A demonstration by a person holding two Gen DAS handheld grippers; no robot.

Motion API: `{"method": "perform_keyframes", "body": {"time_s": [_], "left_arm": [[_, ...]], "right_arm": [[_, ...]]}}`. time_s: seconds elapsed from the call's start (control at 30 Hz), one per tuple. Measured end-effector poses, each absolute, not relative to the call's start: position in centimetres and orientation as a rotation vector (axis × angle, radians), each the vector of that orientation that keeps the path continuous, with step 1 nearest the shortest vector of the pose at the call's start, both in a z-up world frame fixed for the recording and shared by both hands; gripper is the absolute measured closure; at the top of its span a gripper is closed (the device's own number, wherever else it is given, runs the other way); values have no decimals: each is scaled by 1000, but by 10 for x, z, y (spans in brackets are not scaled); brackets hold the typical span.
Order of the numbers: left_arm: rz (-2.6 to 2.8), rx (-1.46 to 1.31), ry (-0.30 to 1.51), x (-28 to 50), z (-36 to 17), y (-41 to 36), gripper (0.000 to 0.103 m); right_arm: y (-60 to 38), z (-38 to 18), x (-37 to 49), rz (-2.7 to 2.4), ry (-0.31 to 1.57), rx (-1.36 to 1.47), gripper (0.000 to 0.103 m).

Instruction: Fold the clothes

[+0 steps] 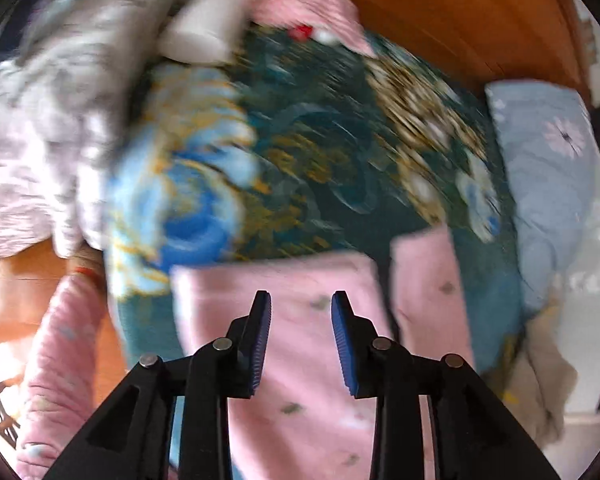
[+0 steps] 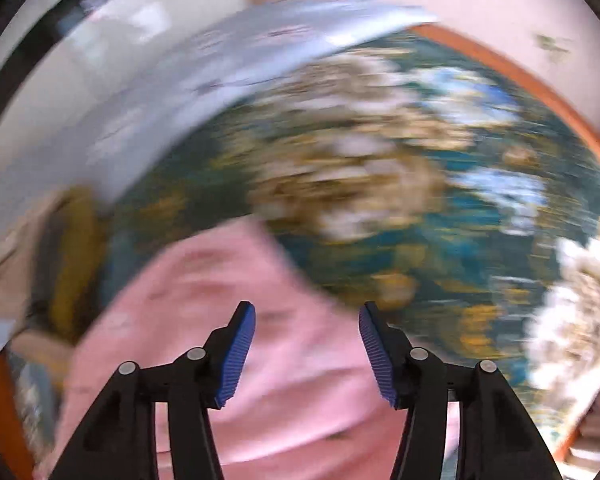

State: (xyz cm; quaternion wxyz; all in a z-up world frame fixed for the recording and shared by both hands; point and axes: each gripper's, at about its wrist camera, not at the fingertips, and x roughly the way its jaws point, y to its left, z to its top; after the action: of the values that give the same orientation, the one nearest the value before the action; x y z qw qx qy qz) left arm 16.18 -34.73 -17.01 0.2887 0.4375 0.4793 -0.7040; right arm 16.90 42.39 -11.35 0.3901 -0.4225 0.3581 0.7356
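A pink garment point(image 1: 300, 344) with small dark prints lies flat on a teal flowered bedspread point(image 1: 320, 160). My left gripper point(image 1: 301, 304) is open and empty just above it, blue pads apart. A second pink piece point(image 1: 432, 292) lies to its right. In the right wrist view the same pink garment point(image 2: 284, 360) lies below my right gripper point(image 2: 307, 316), which is open and empty. Both views are blurred by motion.
A grey-white patterned quilt point(image 1: 40, 120) is heaped at the left, with a pale folded cloth point(image 1: 208, 24) and a pink cloth point(image 1: 308, 4) at the back. A light blue flowered pillow point(image 1: 548, 176) lies at the right. An orange wooden bed frame point(image 1: 460, 12) borders the bed.
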Motion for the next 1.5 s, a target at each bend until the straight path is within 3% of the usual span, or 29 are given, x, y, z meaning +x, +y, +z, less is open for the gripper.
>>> {"method": "perform_keyframes", "body": {"time_s": [0.23,0.43,0.73,0.8,0.87,0.9,0.93,1.03,1.17,1.23,1.4,1.5], "left_arm": [[-1921,1362,1389,130,-195,-298,70],[-1909,1394,1375,130,-203,-295,70],[-1918,1392,1448,129,-203,-280,70],[-1924,1391,1451,132,-201,-278,70],[-1921,1389,1449,136,-200,-279,70],[-1919,1388,1449,138,-200,-280,70],[-1917,1387,1448,140,-199,-280,70],[-1907,1374,1473,143,-200,-282,70],[-1939,1363,1479,140,-198,-279,70],[-1941,1351,1493,138,-199,-277,70],[-1922,1406,1510,135,-206,-267,70],[-1924,1418,1494,136,-206,-264,70]], "right_arm": [[307,-143,40,2204,888,-1495,43],[304,-150,10,2195,864,-1528,43],[313,-172,-61,1994,1307,-1458,41],[314,-184,-67,1882,1269,-1451,41],[318,-197,-66,1767,1313,-1440,55],[320,-198,-66,1744,1320,-1440,78],[321,-199,-65,1721,1326,-1440,91],[327,-187,-64,1760,1378,-1415,95],[326,-106,-36,2280,1607,-1072,96],[316,-84,-6,2471,1521,-1040,96],[293,-174,62,2112,1303,-1530,96],[273,-204,100,2019,1357,-1601,96]]}}
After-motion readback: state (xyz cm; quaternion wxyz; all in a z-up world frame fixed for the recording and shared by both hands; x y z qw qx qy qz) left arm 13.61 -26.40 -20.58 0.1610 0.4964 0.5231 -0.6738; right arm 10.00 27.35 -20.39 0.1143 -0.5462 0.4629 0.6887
